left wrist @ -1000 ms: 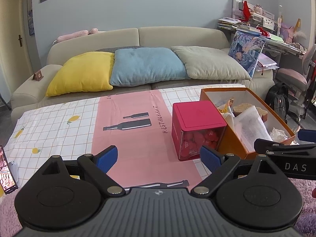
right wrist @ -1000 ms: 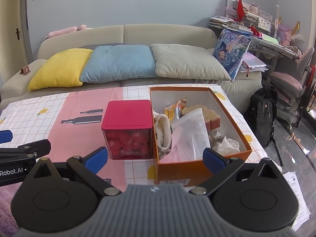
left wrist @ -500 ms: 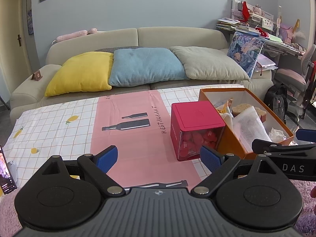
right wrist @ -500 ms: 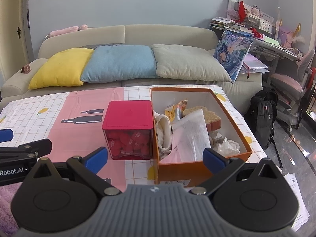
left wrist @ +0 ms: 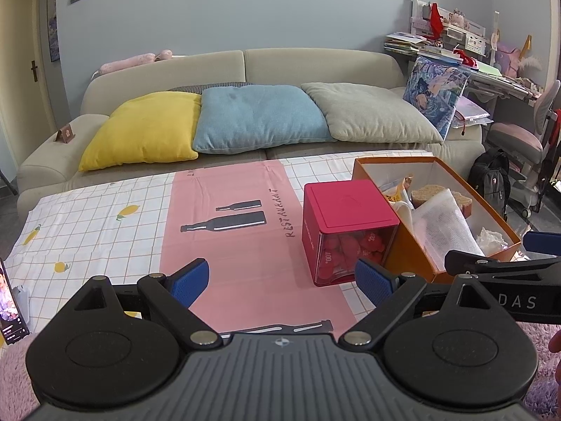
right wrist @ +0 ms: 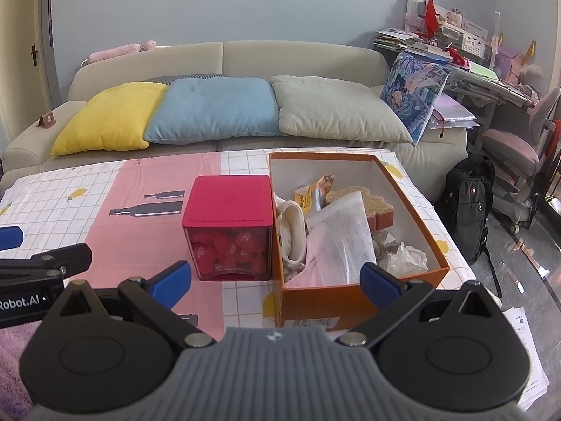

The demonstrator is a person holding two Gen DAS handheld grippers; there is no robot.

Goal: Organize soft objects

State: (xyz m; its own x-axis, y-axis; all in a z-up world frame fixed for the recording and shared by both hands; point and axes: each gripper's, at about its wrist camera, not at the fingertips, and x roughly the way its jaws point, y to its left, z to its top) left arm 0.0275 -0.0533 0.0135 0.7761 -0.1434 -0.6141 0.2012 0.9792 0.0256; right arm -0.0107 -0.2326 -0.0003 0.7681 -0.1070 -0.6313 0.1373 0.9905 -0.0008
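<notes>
An orange cardboard box (right wrist: 417, 207) sits on the table's right side, holding a white mesh bag (right wrist: 345, 238), a cream cloth (right wrist: 292, 231), a brown sponge-like block (right wrist: 371, 203) and crumpled plastic. Left of it stands a red-lidded clear cube (right wrist: 229, 222) full of red pieces; it shows too in the left wrist view as the red cube (left wrist: 345, 224) beside the orange box (left wrist: 438, 210). My left gripper (left wrist: 282, 282) is open above the near table edge, empty. My right gripper (right wrist: 275, 282) is open, empty, in front of the box.
A beige sofa (left wrist: 245, 66) behind the table carries yellow (left wrist: 147, 129), blue (left wrist: 259, 115) and grey pillows (left wrist: 368, 112) and a printed cushion (left wrist: 434, 87). A phone (left wrist: 10, 308) stands at the table's left edge. Black backpack (right wrist: 470, 203), desk and chair are at right. Purple fluffy fabric lies below.
Both grippers have drifted slightly; the view has shifted a little, with the red cube and box sitting marginally lower and left. Both stay open and empty.
</notes>
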